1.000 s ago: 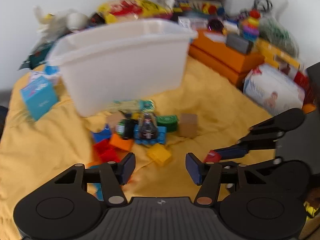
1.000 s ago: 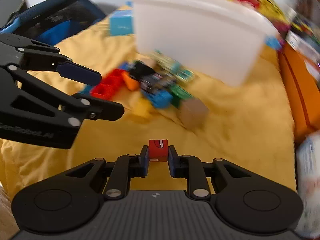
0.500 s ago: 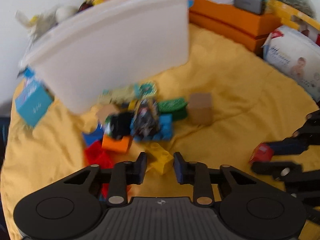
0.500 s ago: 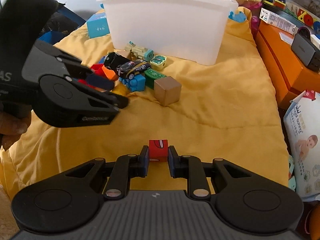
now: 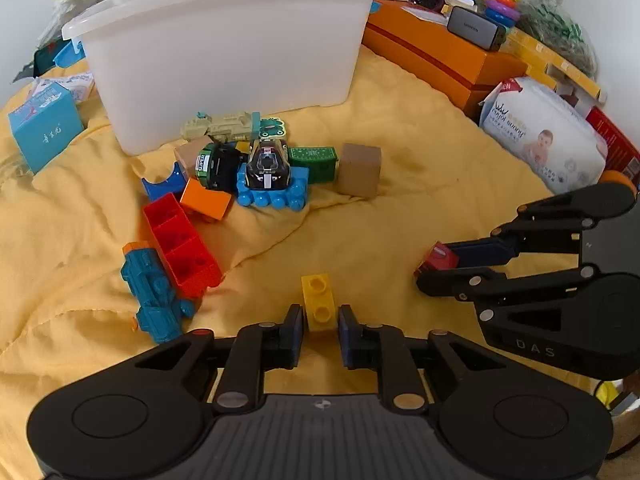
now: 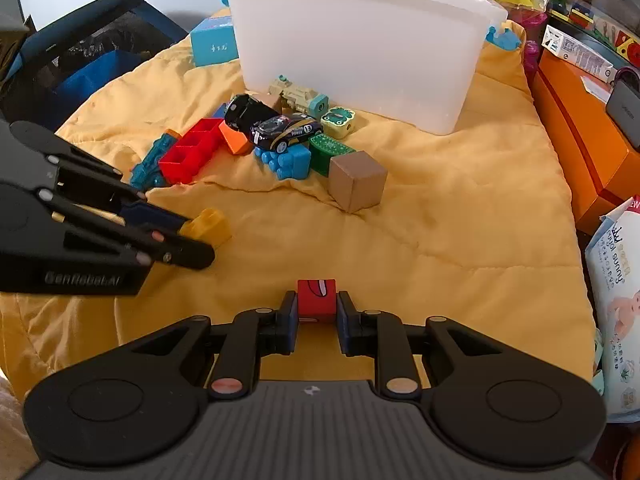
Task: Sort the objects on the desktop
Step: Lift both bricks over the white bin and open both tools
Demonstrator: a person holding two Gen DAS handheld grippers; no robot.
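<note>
A yellow quilt (image 5: 420,184) covers the surface. Along its right edge lie stacked orange boxes (image 5: 440,56) with a grey power bank (image 5: 474,32) on top, and beside them a pack of baby wipes (image 5: 544,136). A stack of coloured rings (image 5: 502,0) stands behind. A dark bag (image 6: 80,60) sits off the left edge.

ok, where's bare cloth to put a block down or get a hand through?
Free: the yellow cloth between the brown cube, the orange box and the wipes pack; also the strip between the right gripper and the cube. Left of the teal toy is bare too. Crowded: the toy pile by the white bin.
</note>
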